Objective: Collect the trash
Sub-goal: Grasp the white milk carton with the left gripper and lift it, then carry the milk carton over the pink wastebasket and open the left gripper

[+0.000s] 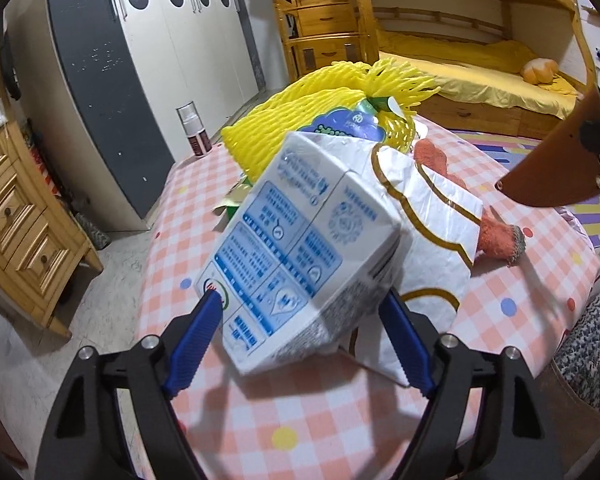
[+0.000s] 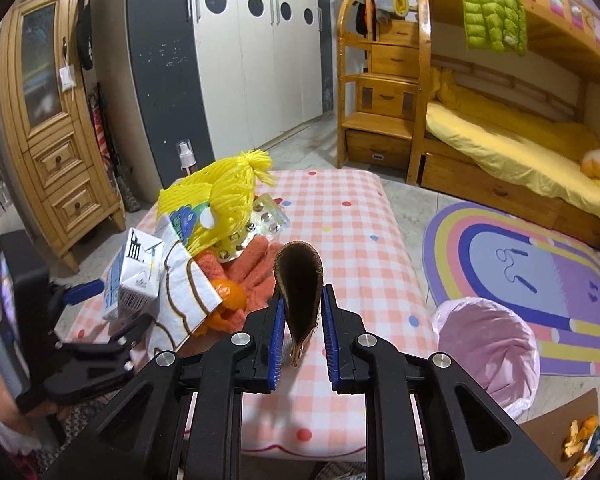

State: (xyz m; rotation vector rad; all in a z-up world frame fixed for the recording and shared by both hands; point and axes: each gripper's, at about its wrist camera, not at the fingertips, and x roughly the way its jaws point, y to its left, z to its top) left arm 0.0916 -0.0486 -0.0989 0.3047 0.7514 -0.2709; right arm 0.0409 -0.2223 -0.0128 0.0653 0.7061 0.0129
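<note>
Left wrist view first: the left claw [image 1: 300, 312] is spread fairly wide and pinches a white-and-blue milk carton [image 1: 300, 248] across its lower end, one blue pad on the printed face and the other tucked behind the far edge. The carton tilts up and away over the checked counter [image 1: 300, 432], so the hold is low on a long box; my worry is that it pivots or slips out if swung quickly, the smooth coated card giving the ribbed pads little bite. Just beyond the carton lie a white paper bag with brown trim [image 1: 428, 216], yellow foam fruit netting [image 1: 324, 96] and an orange glove [image 1: 496, 236], close enough that a careless sweep could drag them off the counter. Right wrist view next: the right claw [image 2: 300, 320] is nearly pressed together, pinching a curved brown leathery scrap [image 2: 300, 280] that stands upright between the pads. The pink-lined trash bin [image 2: 488, 352] sits on the floor to the right of this claw, beside the counter's edge. A thin, light scrap could cling to a pad on release, or flutter wide of the soft, sagging liner. Orange peel [image 2: 228, 296] and a blister pack [image 2: 260, 224] lie ahead and left.
</note>
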